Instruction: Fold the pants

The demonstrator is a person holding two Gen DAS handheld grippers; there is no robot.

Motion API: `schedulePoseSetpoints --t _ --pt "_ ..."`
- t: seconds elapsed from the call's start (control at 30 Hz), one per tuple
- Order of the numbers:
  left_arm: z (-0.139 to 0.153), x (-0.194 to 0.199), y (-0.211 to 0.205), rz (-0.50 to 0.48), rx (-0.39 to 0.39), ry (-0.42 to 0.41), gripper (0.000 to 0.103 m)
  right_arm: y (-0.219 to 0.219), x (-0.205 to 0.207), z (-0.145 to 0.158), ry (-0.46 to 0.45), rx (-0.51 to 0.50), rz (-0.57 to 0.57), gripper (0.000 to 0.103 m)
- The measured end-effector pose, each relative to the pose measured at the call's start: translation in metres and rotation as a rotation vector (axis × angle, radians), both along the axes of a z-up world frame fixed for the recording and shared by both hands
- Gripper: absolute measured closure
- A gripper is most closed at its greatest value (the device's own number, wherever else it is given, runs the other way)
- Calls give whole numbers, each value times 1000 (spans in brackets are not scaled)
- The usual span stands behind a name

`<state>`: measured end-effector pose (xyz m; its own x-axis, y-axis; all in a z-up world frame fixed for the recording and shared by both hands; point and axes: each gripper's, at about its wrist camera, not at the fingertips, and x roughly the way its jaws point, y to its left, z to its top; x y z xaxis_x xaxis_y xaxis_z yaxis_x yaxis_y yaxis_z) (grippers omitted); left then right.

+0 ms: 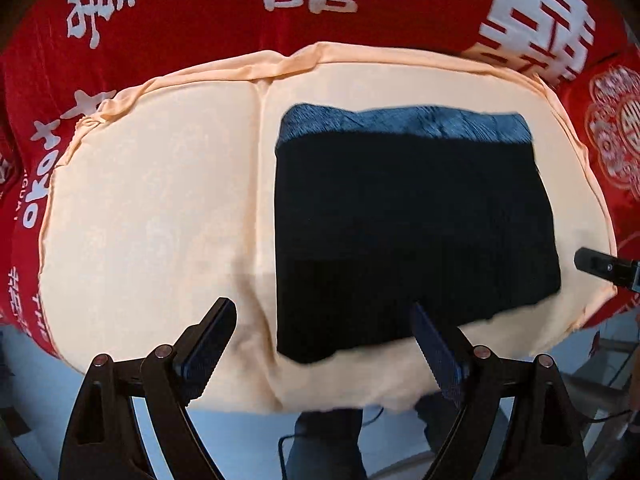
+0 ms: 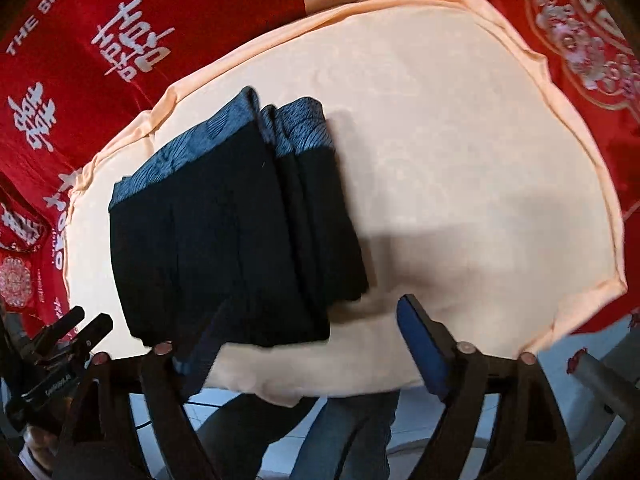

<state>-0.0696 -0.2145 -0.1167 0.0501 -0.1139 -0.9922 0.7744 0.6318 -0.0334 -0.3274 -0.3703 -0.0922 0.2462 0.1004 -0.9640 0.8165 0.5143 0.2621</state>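
Pants: black, folded into a compact rectangle, several layers stacked, a blue-grey patterned waistband along the far edge. Lying flat on the peach cloth, right of its middle seam in the left wrist view; in the right wrist view the stacked folds show along the bundle's right side. Nothing grips them.

Left tongs: nearest item in the left wrist view. Released, the two fingers spread wide, blue ribbed pads facing inward. Nothing between them. The right finger overlaps the near edge of the pants in the picture; contact cannot be told. Pointing down at the cloth.

Right tongs: nearest item in the right wrist view. Released, fingers spread wide, nothing between them. The left finger, blurred, overlaps the near corner of the pants; the right finger stands over bare cloth.

Person's legs: in dark and blue trousers, visible below the cloth's near edge, over a pale tiled floor.

Peach cloth: pale, rumpled hem around its rim, shadows cast on it near the tongs.

Red cover: beyond and around the peach cloth, printed with white characters and round ornaments.
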Motion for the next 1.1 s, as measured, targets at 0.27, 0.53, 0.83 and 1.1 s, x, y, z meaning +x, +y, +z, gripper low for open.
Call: schedulePoseSetpoints --t 0.27,0.53,0.83,1.1 --pt "26 -20 16 -44 30 -28 0 36 -6 38 41 -103 33 0" --pt "50 -27 28 -59 39 -33 0 66 2 69 96 -152 108 0" --pt "73 -31 30 -25 28 -61 0 82 14 88 118 -136 123 1" --pt "83 -23 31 19 18 -71 0 83 19 95 124 -127 110 1"
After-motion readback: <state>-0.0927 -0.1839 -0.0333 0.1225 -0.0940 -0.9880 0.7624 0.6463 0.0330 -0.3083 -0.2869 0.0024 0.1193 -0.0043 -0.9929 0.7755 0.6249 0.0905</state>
